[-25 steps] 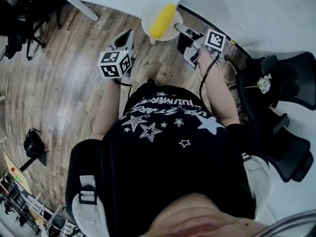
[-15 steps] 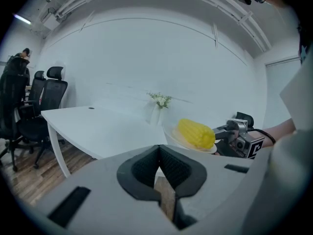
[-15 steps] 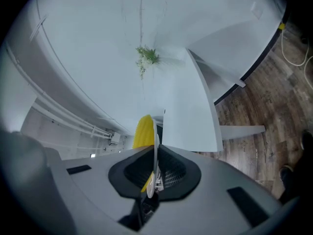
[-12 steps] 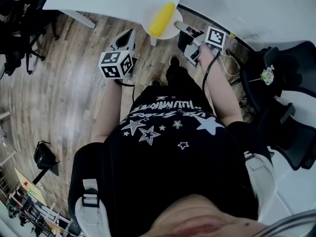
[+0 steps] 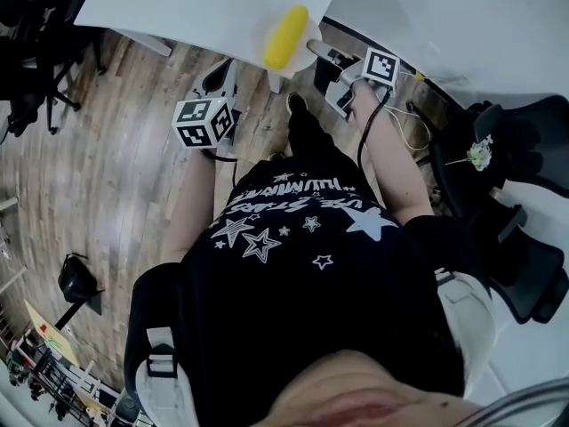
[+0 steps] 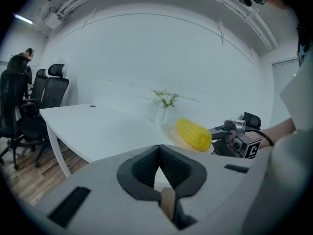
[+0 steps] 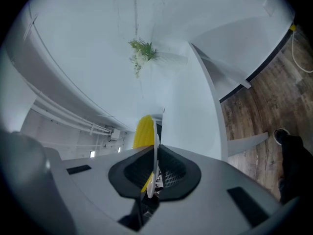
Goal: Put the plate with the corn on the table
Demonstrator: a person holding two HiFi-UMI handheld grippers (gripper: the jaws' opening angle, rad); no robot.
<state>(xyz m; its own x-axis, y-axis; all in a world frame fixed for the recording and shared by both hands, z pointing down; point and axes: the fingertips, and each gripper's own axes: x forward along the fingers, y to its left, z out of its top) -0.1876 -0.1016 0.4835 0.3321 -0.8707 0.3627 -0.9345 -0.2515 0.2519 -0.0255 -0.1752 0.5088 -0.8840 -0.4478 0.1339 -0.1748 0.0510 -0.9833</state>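
**We hold the plate with the corn over the near edge of the white surface, and we have not let go.**

Our right tool (image 5: 313, 47) is clamped on the near rim of the plate (image 6: 175, 135), which shows edge-on between its pads. Gripping at the rim keeps the tool clear of the corn (image 5: 284, 36) and leaves the plate's base free to meet the surface (image 5: 204, 3). The corn lies along the plate's middle, so we judge the plate is held near level to stop it rolling. From above, white plate and white surface blur together, so we cannot tell whether the plate touches down or hangs just above. Our left tool (image 6: 159, 151) is closed on nothing and hangs aside over the wooden floor (image 5: 116, 149), since one grip seems enough.
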